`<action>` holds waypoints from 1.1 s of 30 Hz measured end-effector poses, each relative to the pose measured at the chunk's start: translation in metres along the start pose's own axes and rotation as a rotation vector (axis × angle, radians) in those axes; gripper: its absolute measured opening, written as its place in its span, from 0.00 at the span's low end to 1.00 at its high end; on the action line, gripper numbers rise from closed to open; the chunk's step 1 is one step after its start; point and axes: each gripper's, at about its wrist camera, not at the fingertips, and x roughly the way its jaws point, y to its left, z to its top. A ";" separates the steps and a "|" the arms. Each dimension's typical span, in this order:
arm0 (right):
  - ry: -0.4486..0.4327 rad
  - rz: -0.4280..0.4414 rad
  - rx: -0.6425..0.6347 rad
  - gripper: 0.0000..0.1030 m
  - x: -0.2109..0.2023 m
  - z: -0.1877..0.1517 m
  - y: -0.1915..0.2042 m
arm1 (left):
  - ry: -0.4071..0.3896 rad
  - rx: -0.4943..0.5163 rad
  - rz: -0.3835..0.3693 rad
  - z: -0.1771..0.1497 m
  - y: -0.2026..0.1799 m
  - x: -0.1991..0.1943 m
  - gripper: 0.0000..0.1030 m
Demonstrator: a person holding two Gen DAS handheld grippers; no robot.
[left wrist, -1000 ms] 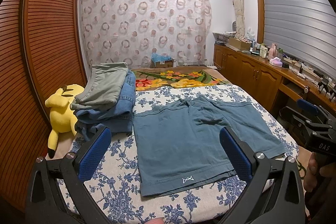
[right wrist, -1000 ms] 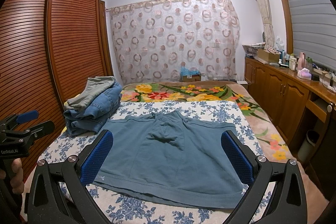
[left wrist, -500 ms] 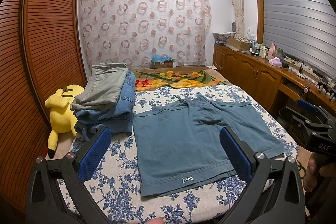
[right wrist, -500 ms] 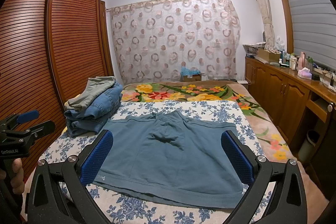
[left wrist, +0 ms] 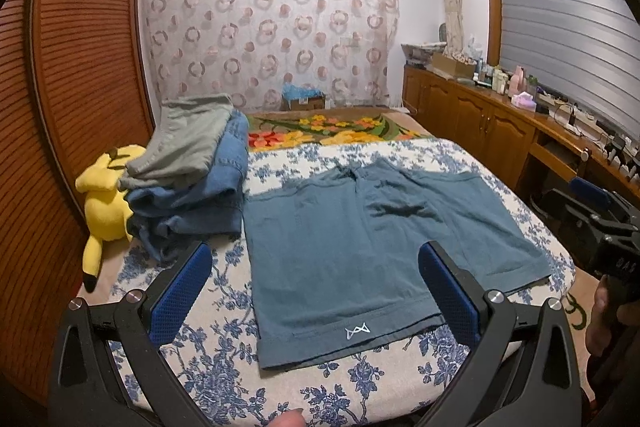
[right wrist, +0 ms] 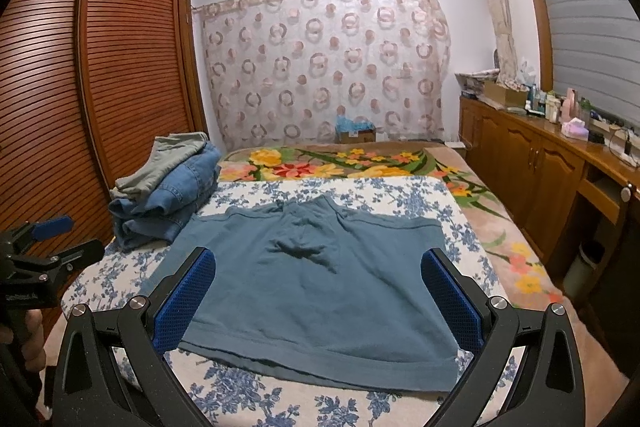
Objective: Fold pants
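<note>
While both cameras look down the length of the bed (left wrist: 224, 359), covered in a blue-flowered sheet, each frames it from its own side. Teal shorts (left wrist: 360, 247) lie flat and unfolded on the near half of the sheet, waistband away from the cameras and leg hems toward them. A stack of folded clothes (left wrist: 192, 171), grey on top of denim, sits at the shorts' left, its edge touching or just beside them. Only the left wrist view shows the yellow plush toy (left wrist: 106, 203) slumped between the bed and the louvred wardrobe, and the small white logo (left wrist: 357, 331) on the near hem of the shorts. Only the right wrist view shows the waste bin (right wrist: 586, 265) on the floor by the wooden cabinets.

The left gripper (left wrist: 314, 291) hovers level above the near edge of the bed, its blue-padded fingers spread wide with nothing between them, the logo hem just below. The right gripper (right wrist: 318, 291) hangs in the same level pose at the other leg, fingers equally wide apart and empty. Each gripper appears at the margin of the other's view, with the person's fingers wrapped round its handle.
</note>
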 end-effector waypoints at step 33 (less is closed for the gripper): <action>0.181 -0.097 -0.086 0.99 0.058 0.017 -0.032 | 0.203 0.040 -0.039 -0.032 0.029 0.107 1.00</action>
